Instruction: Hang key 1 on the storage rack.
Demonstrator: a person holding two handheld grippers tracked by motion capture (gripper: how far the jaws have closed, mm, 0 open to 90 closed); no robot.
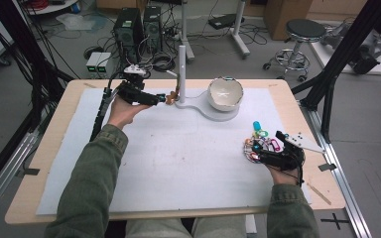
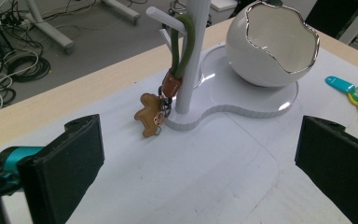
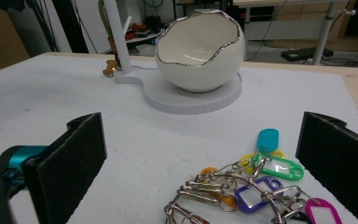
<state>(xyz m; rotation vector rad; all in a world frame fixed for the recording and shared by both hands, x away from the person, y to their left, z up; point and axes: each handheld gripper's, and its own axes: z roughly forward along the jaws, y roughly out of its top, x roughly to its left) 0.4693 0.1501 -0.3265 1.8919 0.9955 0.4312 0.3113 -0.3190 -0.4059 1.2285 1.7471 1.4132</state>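
Observation:
A white stand [image 1: 213, 113] carries a post [image 2: 193, 56] and a cracked-egg bowl [image 2: 270, 44]. A green strap [image 2: 182, 46] hangs on a peg of the post, with a brown gingerbread charm [image 2: 150, 114] at its end resting by the base. My left gripper [image 2: 196, 154] is open just short of the charm [image 1: 170, 97], nothing between its pads. At the table's right my right gripper [image 3: 200, 154] is open over a bunch of coloured key tags on rings [image 3: 247, 191], which lies low between the jaws without the pads touching it.
A white mat [image 1: 178, 158] covers the wooden table. The egg bowl [image 3: 200, 51] looks empty. A wooden stick [image 1: 320, 193] lies near the front right corner. Computer towers [image 1: 136, 27], cables and a stool [image 1: 300, 37] stand on the floor beyond the table.

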